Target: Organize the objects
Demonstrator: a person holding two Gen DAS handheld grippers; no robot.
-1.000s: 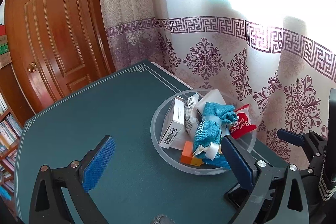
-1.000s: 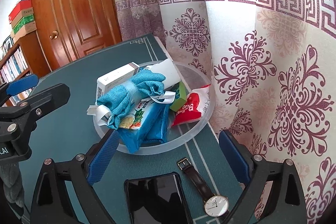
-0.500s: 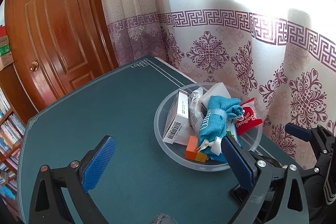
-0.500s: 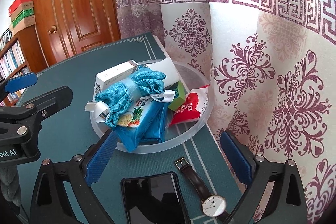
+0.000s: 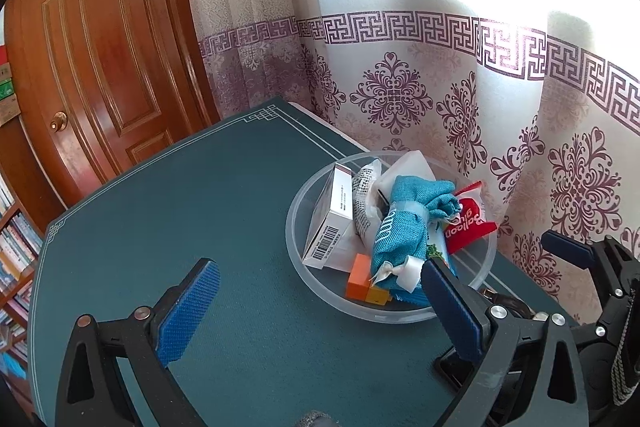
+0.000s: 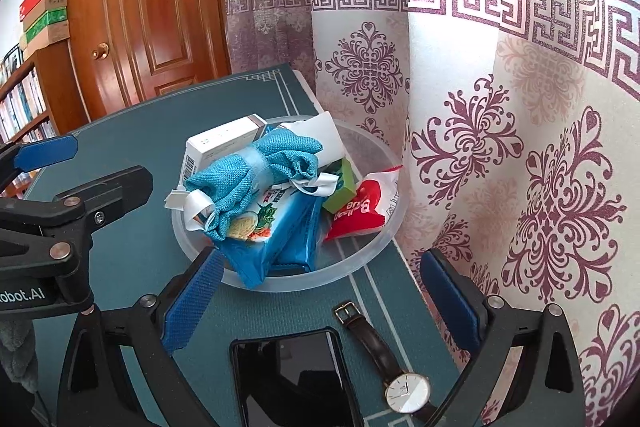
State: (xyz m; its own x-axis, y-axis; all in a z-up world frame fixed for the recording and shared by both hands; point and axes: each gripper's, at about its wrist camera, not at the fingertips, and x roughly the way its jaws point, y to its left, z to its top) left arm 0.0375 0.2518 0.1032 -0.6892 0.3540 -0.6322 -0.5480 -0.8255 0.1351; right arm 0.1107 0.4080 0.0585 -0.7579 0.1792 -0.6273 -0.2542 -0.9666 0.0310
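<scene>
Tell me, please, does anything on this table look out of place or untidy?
The clear bowl is overfilled, a blue packet jutting over its rim. The watch and phone lie loose beside it.

Teal table [image 6: 132,131] by the curtain.
Holding a clear bowl [image 6: 372,247], black phone [image 6: 292,379], wristwatch [image 6: 404,391].

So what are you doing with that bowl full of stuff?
Tidying up. A person holds two grippers, and both are open and empty. The left gripper and right gripper hover near the clear bowl, which is piled with a teal cloth bundle, a white box and snack packets. A phone and wristwatch lie on the table beside it.
</scene>
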